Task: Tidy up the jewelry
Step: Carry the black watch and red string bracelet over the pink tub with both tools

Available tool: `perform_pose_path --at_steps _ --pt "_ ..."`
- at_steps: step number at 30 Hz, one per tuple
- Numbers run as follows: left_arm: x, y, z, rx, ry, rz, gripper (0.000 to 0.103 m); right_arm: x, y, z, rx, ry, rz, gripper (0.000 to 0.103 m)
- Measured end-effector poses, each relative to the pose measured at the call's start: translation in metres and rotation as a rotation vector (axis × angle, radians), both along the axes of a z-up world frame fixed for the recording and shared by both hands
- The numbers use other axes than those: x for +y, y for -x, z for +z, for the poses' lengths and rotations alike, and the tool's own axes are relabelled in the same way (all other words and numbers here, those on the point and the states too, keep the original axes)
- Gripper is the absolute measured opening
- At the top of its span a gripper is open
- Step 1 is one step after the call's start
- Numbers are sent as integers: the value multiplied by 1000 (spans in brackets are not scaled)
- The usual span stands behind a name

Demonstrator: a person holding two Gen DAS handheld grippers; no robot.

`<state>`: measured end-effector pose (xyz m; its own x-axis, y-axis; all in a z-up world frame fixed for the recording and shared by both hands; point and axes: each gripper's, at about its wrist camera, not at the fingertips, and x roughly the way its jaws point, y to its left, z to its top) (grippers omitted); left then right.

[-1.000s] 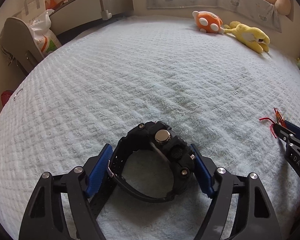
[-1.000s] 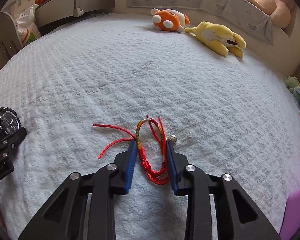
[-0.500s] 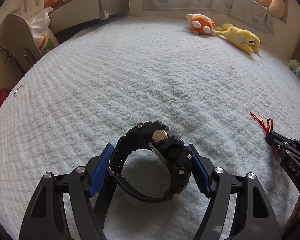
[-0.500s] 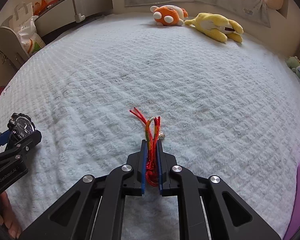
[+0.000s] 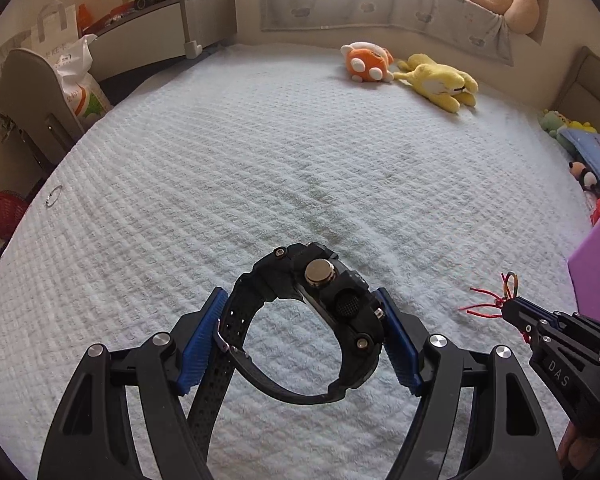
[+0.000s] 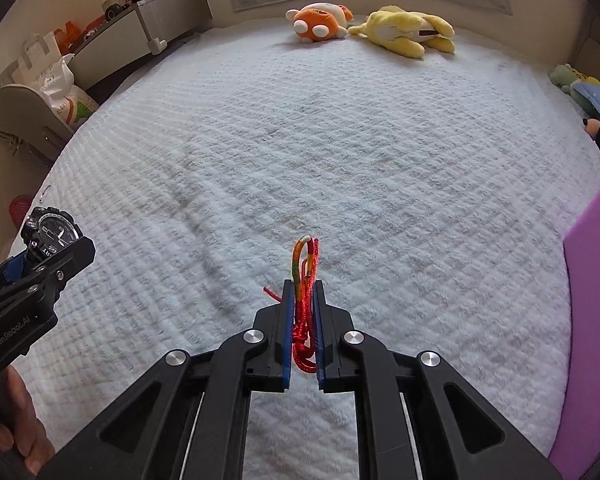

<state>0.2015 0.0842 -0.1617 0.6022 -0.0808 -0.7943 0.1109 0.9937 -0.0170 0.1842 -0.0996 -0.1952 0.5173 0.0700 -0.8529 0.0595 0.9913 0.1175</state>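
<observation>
My left gripper (image 5: 300,300) is shut on a black wristwatch (image 5: 324,312), its blue pads against the strap and the case, held above the white bedspread (image 5: 260,160). The watch also shows in the right wrist view (image 6: 52,234), with the left gripper (image 6: 40,264) at far left. My right gripper (image 6: 303,286) is shut on a red and multicoloured cord bracelet (image 6: 306,268), lifted off the bed. In the left wrist view the right gripper (image 5: 512,306) and the bracelet (image 5: 496,300) are at the right.
A purple box (image 6: 592,320) stands at the right edge. An orange plush (image 6: 320,22) and a yellow plush (image 6: 404,32) lie at the far side. More toys (image 6: 588,92) sit at the right. A small metal ring (image 5: 54,196) lies near the bed's left edge.
My right gripper closed on the bracelet and lifted it off the bed. My left gripper kept its hold on the watch and rose a little with it.
</observation>
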Motion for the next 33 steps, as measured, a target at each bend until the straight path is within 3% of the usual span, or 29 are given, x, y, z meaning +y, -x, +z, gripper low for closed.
perform_pose_path --at_steps 11,20,26,33 --pt "-13 51 89 -32 3 -168 71 -6 77 105 -44 -50 -157 9" --pt "-33 94 164 -41 -19 -402 71 -21 154 205 -112 -48 -325 9" --pt "-84 122 211 -57 22 -556 71 -53 200 251 -143 -35 -416 9" --pt "-176 153 248 -97 116 -666 71 -133 248 282 -187 12 -519 9"
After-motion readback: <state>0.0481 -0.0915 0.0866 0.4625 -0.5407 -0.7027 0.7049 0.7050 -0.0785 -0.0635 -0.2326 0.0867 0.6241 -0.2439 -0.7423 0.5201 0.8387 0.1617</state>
